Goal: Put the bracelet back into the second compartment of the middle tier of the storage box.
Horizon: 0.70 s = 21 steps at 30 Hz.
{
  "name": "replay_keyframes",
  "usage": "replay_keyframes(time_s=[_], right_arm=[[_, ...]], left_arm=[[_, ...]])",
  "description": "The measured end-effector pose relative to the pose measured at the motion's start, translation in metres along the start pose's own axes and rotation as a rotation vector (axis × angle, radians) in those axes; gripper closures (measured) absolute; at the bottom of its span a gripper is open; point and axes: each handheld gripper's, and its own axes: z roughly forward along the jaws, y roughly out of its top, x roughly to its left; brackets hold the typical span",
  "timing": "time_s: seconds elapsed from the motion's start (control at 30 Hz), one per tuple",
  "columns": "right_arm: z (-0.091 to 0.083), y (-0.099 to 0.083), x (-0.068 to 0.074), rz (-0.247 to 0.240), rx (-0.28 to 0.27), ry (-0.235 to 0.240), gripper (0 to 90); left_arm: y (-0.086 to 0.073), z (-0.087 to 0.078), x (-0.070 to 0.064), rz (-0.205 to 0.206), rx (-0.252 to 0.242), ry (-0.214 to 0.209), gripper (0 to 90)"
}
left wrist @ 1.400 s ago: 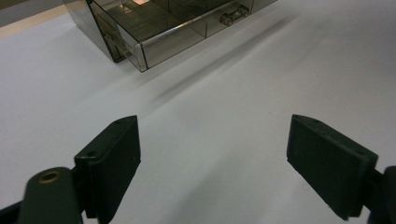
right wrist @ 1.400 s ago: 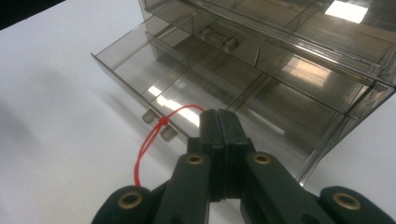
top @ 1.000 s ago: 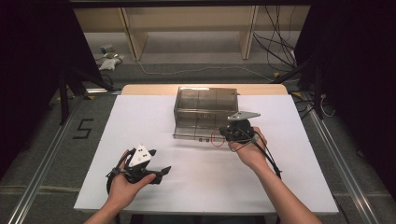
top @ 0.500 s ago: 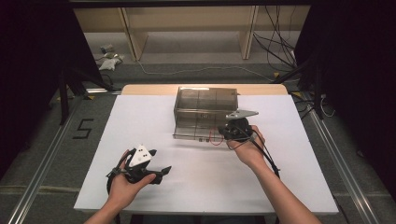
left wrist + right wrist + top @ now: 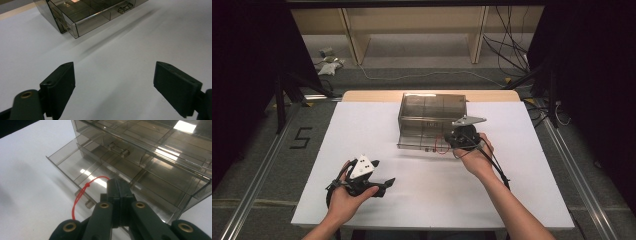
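1. White tabletop (image 5: 377, 130) fills the middle of the high view, with dark floor and shelving beyond it at the top of the frame.
2. At centre, slightly right, stands a smoky clear drawer box (image 5: 432, 107); its lowest drawer (image 5: 424, 141) is slid part-way out toward the bottom of the frame.
3. Seen in the right gripper view, the drawer (image 5: 100, 173) has empty-looking divided cells, and a red cord loop (image 5: 82, 192) hangs from its front handle at lower left.
4. The right gripper (image 5: 460, 141) sits at the drawer front, jaws pressed fully together; whether they pinch the cord I cannot tell.
5. The left gripper (image 5: 384, 186) waits in the lower left of the high view, jaws spread wide on nothing.
6. Judgement: opening appears partly done; the drawer looks short of full travel, and any loading or closing remains.
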Motion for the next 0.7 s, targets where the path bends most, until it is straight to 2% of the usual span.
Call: replay_keyframes(time_s=[0.7], right_arm=[[0.0092, 0.0069, -0.0002, -0.002, 0.005, -0.009, 90.0]], left_arm=[[-0.0001, -0.0004, 0.0006, 0.001, 0.002, 0.000, 17.5]])
